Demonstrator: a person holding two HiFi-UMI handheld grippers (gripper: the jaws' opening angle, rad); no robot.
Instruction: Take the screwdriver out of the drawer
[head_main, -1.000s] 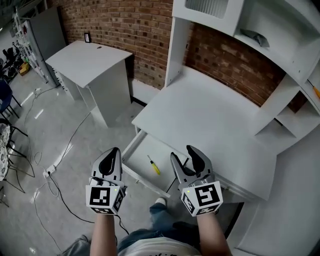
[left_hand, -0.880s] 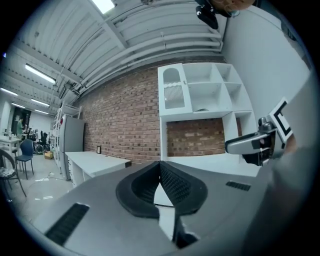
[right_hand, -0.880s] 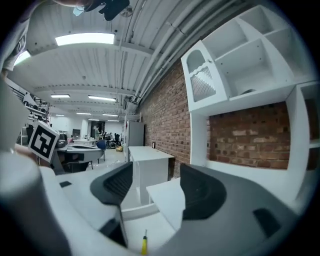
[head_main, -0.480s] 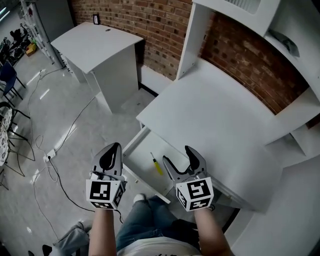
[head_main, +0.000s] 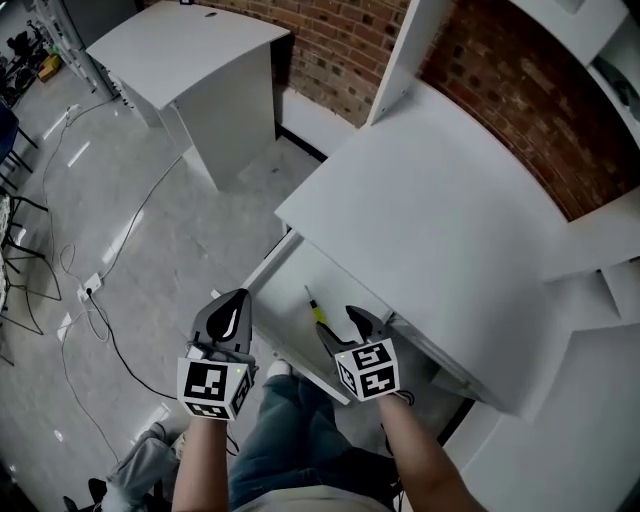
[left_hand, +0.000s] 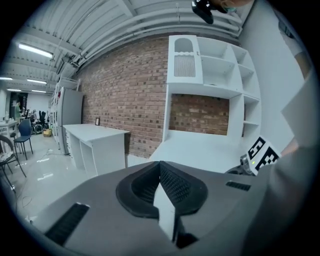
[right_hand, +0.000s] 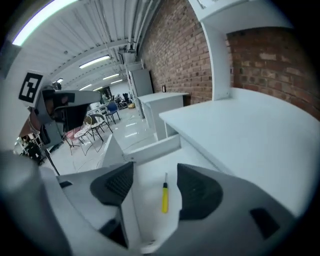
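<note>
A yellow-handled screwdriver (head_main: 316, 309) lies on the floor of the open white drawer (head_main: 272, 272) under the desk. My right gripper (head_main: 343, 326) hangs over the drawer's front part, tilted down, just short of the handle. It is open, and its jaws have just been closing a little with nothing pressed between them. In the right gripper view the screwdriver (right_hand: 164, 197) shows in the gap of the right gripper (right_hand: 156, 188), lying loose beyond the pads. My left gripper (head_main: 233, 306) is shut and empty, outside the drawer to its left; the left gripper (left_hand: 161, 181) shows its pads meeting.
The white desk top (head_main: 430, 220) overhangs the drawer's back. A separate white table (head_main: 190, 50) stands at the far left by the brick wall. Cables (head_main: 95, 300) trail over the grey floor. The person's legs (head_main: 290, 430) are below the drawer front.
Both grippers have sunk toward the drawer. The right one dropped further and tipped downward over the drawer front, its jaws wider apart than a second ago. The left stays shut.
</note>
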